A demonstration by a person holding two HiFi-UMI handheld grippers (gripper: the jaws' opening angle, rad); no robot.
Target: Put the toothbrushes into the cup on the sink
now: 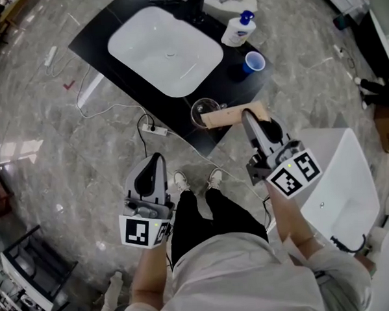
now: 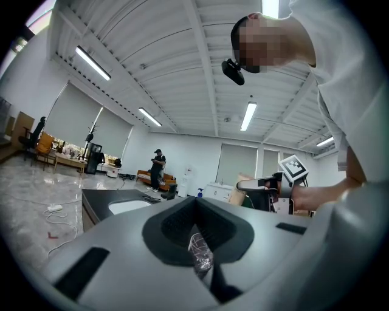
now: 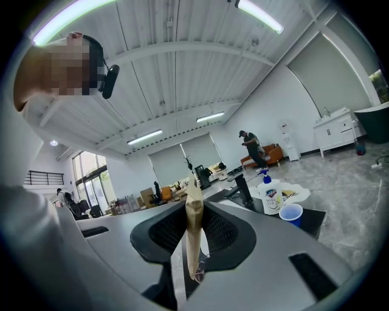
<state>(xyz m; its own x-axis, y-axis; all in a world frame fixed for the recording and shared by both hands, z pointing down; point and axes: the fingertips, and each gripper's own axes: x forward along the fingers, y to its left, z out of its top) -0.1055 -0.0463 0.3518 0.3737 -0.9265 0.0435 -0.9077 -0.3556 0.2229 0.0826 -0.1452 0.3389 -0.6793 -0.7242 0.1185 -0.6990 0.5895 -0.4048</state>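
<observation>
Packet of tan paper (contents hidden), clamped edge-on in right gripper, reaches over glass at counter edge beside sink, blue cup well apart by soap bottle, while left gripper, held low near legs, pinches crinkled clear wrapper.

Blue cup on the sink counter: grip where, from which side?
Grip the blue cup across its round wall just below the rim, coming from the person's near side. It stands upright, mouth up, so the wall offers opposed faces; the soap bottle stands close behind it, so the far side is likely too crowded.
</observation>
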